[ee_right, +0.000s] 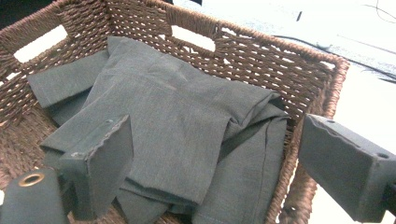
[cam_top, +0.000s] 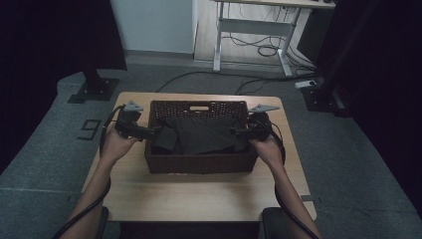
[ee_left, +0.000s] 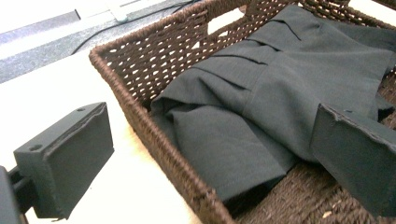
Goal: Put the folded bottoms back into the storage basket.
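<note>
Straddling the wicker basket's (cam_top: 199,162) side walls with jaws apart, the left gripper (cam_top: 152,132) and right gripper (cam_top: 238,132) could pinch wall and dark folded cloth (cam_top: 199,134) together.

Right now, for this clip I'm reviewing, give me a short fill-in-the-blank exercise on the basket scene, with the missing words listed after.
1. The folded dark garment lies inside a woven ____.
2. The left gripper has its jaws astride the basket's left ____, one inside and one outside.
3. The right gripper has its jaws ____, one over the garment and one outside the basket.
4. The basket stands on a wooden ____.

Missing words: basket; wall; open; table
</note>
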A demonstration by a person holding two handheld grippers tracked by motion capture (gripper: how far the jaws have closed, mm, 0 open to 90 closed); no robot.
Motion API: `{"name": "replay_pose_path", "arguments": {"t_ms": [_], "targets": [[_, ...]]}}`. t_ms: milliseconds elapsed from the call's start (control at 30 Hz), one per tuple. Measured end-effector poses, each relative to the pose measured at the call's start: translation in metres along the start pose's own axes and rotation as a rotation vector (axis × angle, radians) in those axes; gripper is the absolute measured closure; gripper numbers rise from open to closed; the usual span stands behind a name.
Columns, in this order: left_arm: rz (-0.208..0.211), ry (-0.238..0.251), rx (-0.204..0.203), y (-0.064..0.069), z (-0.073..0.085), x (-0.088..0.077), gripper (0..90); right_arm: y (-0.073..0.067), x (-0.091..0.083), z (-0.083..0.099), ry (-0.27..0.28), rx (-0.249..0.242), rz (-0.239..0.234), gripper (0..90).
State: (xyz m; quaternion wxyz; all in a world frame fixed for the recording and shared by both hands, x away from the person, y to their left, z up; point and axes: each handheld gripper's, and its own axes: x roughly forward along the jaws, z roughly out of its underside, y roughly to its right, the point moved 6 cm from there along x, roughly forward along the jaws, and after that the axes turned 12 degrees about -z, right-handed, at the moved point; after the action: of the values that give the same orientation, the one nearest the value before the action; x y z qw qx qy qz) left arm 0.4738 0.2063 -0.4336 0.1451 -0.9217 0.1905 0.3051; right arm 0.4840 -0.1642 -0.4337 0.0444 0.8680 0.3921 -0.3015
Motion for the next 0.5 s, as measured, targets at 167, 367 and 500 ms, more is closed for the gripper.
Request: {"name": "replay_pose_path", "arguments": {"t_ms": [167, 367, 500], "targets": [[-0.003, -0.010, -0.012, -0.002, 0.007, -0.007, 0.0, 0.001, -0.007, 0.005, 0.005, 0.005, 0.006, 10.6], [-0.015, 0.006, 0.009, -0.001, 0.014, -0.019, 0.0, 0.002, -0.018, 0.013, 0.008, 0.008, 0.012, 10.7], [-0.020, 0.021, 0.013, -0.001, 0.018, -0.027, 0.0, 0.002, -0.025, 0.018, 0.015, 0.014, 0.019, 10.7]]}}
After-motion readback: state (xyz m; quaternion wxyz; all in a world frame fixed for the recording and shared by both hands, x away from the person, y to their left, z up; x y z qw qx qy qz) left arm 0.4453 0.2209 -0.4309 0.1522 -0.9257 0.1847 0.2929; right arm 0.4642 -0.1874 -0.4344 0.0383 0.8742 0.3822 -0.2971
